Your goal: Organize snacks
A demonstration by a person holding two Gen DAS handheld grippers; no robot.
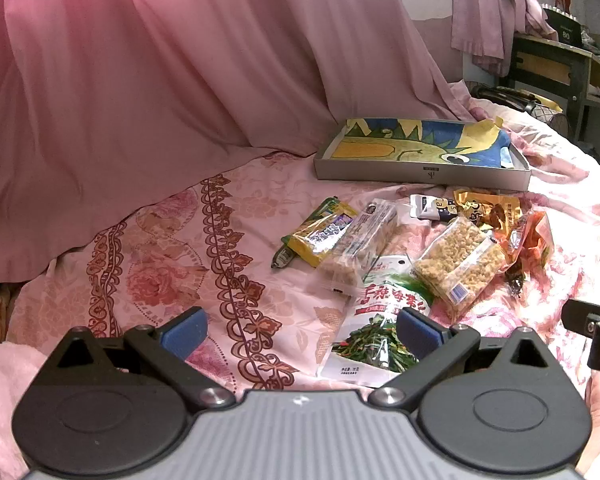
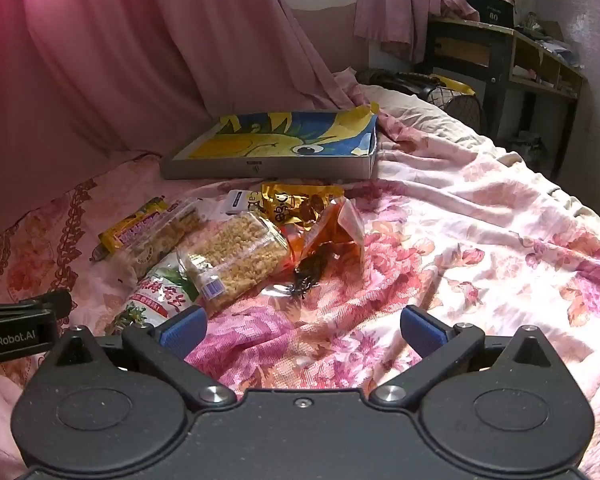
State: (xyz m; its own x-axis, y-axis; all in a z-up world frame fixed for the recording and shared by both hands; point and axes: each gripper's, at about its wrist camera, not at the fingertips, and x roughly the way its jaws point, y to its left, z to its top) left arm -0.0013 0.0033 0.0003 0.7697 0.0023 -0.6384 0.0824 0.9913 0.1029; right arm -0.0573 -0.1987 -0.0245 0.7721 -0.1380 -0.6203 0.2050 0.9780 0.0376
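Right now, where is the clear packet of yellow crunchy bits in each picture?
Left wrist view: the clear packet of yellow crunchy bits lies right of centre, beyond the open left gripper.
Right wrist view: it lies left of centre, beyond the open right gripper.
Shared landmark: the flat grey box with the yellow-and-blue cartoon lining, behind the snacks.

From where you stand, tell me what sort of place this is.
Probably a bedroom: snack packets lie on a pink floral bedsheet, a pink cloth drape hangs behind it, and a dark wooden desk with shelves stands past the bed's far end.
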